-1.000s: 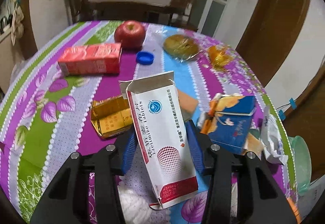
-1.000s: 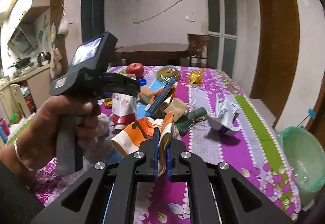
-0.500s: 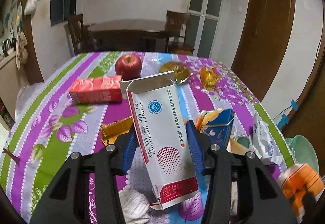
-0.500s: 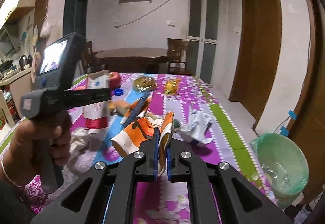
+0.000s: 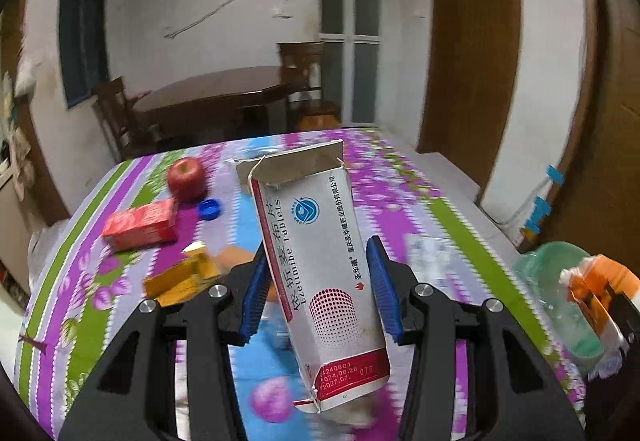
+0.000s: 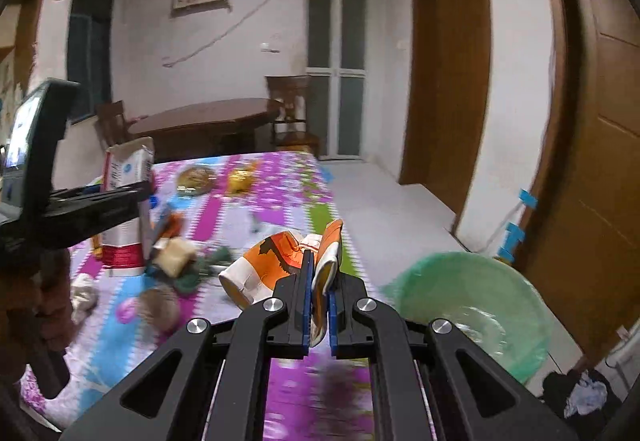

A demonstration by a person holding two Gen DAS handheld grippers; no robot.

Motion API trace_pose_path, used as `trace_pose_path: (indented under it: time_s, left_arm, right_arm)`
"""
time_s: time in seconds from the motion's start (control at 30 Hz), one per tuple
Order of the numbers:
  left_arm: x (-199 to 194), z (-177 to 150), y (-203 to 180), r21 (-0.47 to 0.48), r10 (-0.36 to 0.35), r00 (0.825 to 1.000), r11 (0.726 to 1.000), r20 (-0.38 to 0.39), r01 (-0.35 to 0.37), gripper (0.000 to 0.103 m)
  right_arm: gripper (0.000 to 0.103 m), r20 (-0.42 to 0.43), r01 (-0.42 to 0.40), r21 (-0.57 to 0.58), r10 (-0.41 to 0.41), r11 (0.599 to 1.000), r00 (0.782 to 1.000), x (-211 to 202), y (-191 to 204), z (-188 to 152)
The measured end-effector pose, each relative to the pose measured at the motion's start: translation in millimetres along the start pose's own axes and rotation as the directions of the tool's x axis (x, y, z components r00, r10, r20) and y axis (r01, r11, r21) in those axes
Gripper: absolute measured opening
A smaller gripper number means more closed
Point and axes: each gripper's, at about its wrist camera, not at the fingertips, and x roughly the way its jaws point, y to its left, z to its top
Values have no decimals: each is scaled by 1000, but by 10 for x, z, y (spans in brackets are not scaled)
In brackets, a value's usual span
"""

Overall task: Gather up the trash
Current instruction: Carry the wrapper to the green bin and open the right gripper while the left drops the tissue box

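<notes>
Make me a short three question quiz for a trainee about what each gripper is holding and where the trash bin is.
1. True or false: the left gripper holds a red apple.
2. What does the right gripper clamp? A) blue bottle cap B) crushed orange paper cup C) red carton
3. Fill in: in the right wrist view, the green-lined trash bin stands on the ____, beside the table.

Key
1. False: it holds the white tablet box; the apple lies on the table.
2. B, the crushed orange paper cup.
3. floor

The left gripper (image 5: 320,289) clamps a white tablet box (image 5: 320,261) tilted above the worktop (image 5: 72,281), near an apple (image 5: 186,179).
</notes>
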Motion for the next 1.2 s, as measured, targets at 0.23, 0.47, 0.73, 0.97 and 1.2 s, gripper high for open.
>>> trace_pose_path:
  time_s: [0.23, 0.47, 0.73, 0.97, 1.2]
  left_arm:
    - [25, 33, -861, 110, -134, 990, 984, -37, 137, 45]
    - [185, 80, -1708, 235, -308, 944, 915, -116, 328, 45]
    - [708, 28, -2442, 325, -484, 802, 740, -351, 589, 45]
    - [1186, -94, -2751, 331, -494, 721, 660, -486, 675, 46]
    - [1268, -180, -2907, 297, -478, 723, 689, -500, 661, 52]
  right_arm:
    - [7, -1, 104, 73, -104, 992, 995, -146, -903, -7]
    - [7, -62, 204, 152, -197, 967, 978, -177, -1799, -19]
    - [7, -243, 227, 249, -166, 942, 956, 289, -2580, -50]
    - [7, -360, 201, 339, -71, 919, 930, 871, -2824, -126]
    - [8, -395, 197, 356, -44, 913, 918, 1222, -2838, -243]
